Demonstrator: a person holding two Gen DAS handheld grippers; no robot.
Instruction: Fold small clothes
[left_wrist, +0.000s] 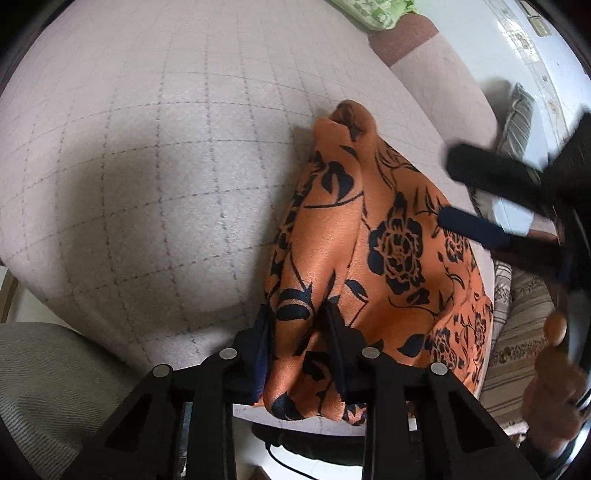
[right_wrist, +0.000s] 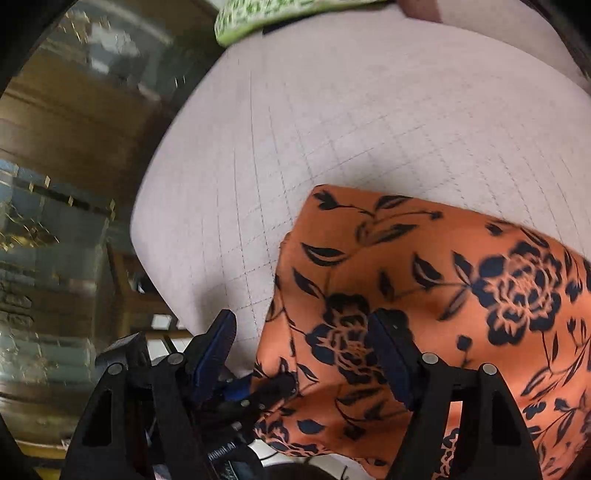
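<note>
The orange flowered garment (left_wrist: 384, 236) lies on the pale checked cushion (left_wrist: 147, 166), bunched into ridges and hanging a little over the near edge. That is a sensible place for it: the cushion gives a broad, flat bed on which to fold.

The left gripper (left_wrist: 299, 321) is clamped on a pinch of the cloth at the near edge. The cloth rises in a fold between its two fingers, which press in on either side. I take this hold to be an anchor, so one corner stays put while the other hand works.

The right gripper (right_wrist: 303, 350) hangs above the garment with its jaws apart. One finger (right_wrist: 391, 354) sits over the flowered cloth, the other over the bare cushion just beside the cloth's edge. Nothing is pinched between them. It looks placed to straddle that edge and take it up, though its picture is blurred.

A green patterned cloth (left_wrist: 369, 11) lies well apart at the far end of the cushion.

The fold itself seems barely begun; the garment is not yet flat.
</note>
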